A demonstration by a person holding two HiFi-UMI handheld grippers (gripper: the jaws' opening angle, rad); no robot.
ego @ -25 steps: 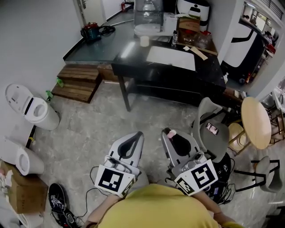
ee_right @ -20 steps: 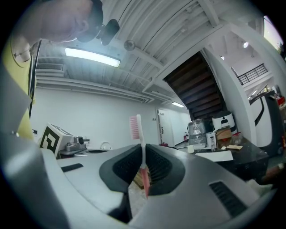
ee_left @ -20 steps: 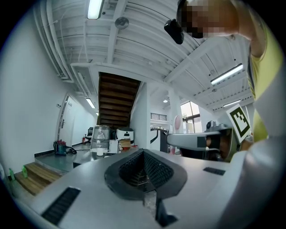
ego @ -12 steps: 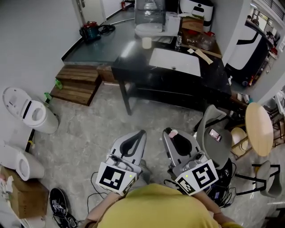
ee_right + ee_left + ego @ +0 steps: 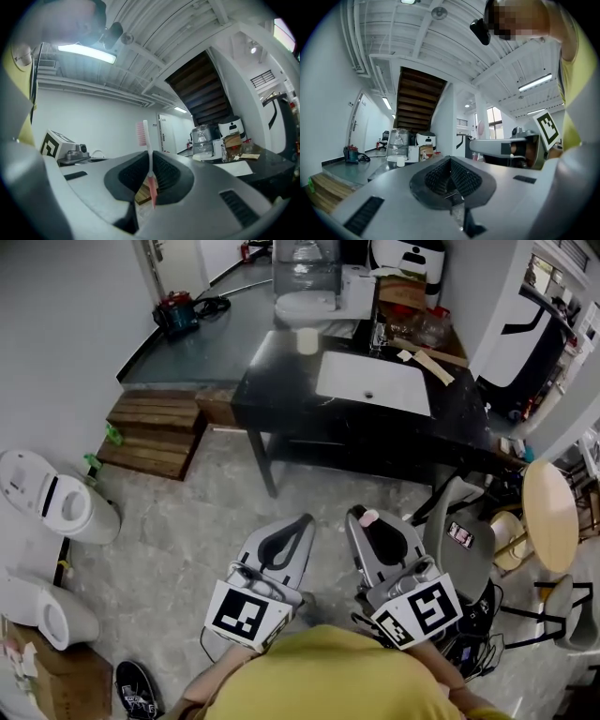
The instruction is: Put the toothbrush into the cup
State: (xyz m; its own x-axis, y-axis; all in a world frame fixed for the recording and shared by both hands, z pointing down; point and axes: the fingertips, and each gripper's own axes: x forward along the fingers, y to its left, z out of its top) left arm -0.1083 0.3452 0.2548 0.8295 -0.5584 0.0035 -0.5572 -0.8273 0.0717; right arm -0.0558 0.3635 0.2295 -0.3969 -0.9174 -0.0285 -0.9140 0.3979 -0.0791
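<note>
My right gripper (image 5: pixel 361 517) is shut on a pink and white toothbrush (image 5: pixel 149 157), which stands upright between the jaws with its bristle head on top. That pink head (image 5: pixel 368 517) also shows in the head view. Beside it my left gripper (image 5: pixel 302 521) is shut with nothing in it; its dark pads (image 5: pixel 461 177) meet. Both grippers point level, over the floor, short of the black table (image 5: pixel 281 381). A pale cup (image 5: pixel 307 340) stands on the table's far left corner and shows small in the left gripper view, cup (image 5: pixel 400 161).
A white sink (image 5: pixel 373 382) is set in the black table, with a clear container (image 5: pixel 305 268) and boxes behind it. A grey chair (image 5: pixel 442 531) and a round wooden table (image 5: pixel 548 517) stand to the right. Wooden pallets (image 5: pixel 155 423) and toilets (image 5: pixel 58 501) are at the left.
Both grippers have moved forward toward the black table, which now lies lower and nearer in the head view. The toothbrush stays in the right gripper.
</note>
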